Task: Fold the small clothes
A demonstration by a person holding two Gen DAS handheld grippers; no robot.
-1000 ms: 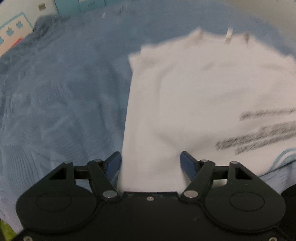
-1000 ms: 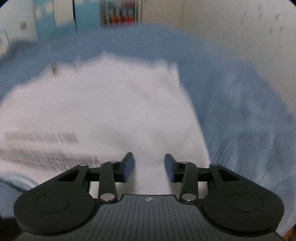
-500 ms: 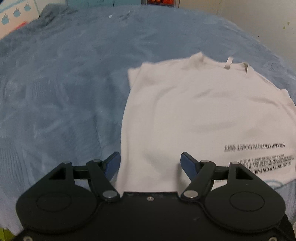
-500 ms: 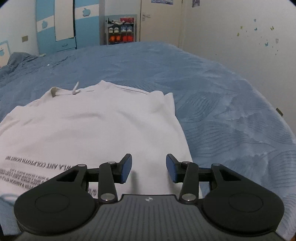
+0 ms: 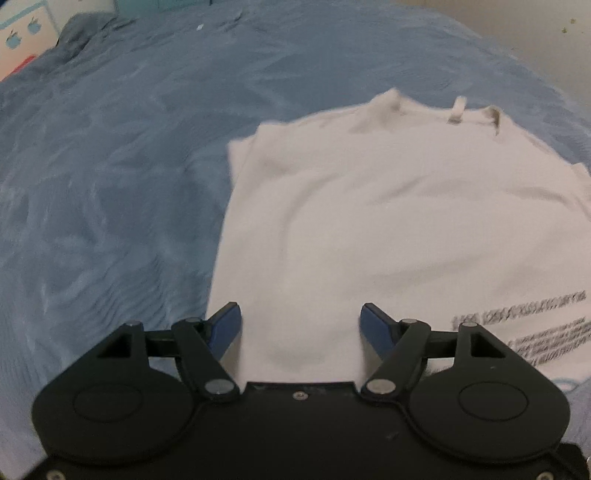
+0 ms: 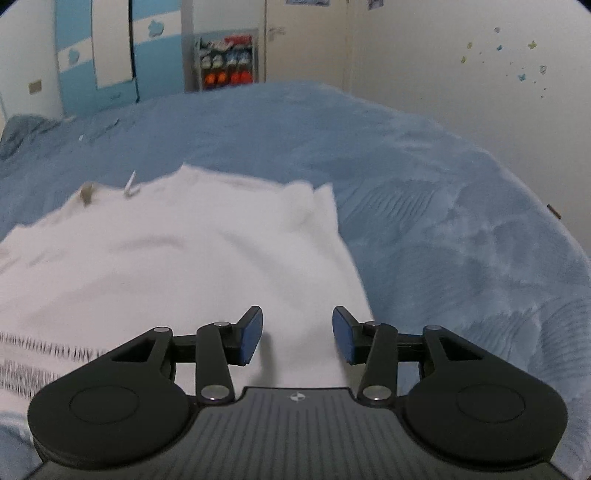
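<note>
A white T-shirt [image 5: 388, 221] [image 6: 177, 266] lies flat on a blue bedspread [image 5: 110, 184] [image 6: 443, 221], collar at the far end, with black printed text near its close end. Both sleeves look folded in, giving straight side edges. My left gripper [image 5: 300, 325] stands open above the shirt's near left corner, its left blue pad [image 5: 225, 325] at the shirt's left edge. Over the near right corner, my right gripper [image 6: 297, 336] is open too, the shirt's right edge running just inside its right pad [image 6: 343, 338]. Neither holds cloth.
The bedspread spreads wide on the left of the shirt and on its right. A rumpled blue heap [image 5: 85, 33] lies at the far left. Beyond the bed stand a blue-and-white wardrobe [image 6: 110, 62], a shoe shelf [image 6: 227, 61] and a pale wall [image 6: 461, 74].
Both grippers have pulled back and risen from the shirt over the last second, so more of the bed and room shows. Their jaws stayed open and the shirt stayed flat.
</note>
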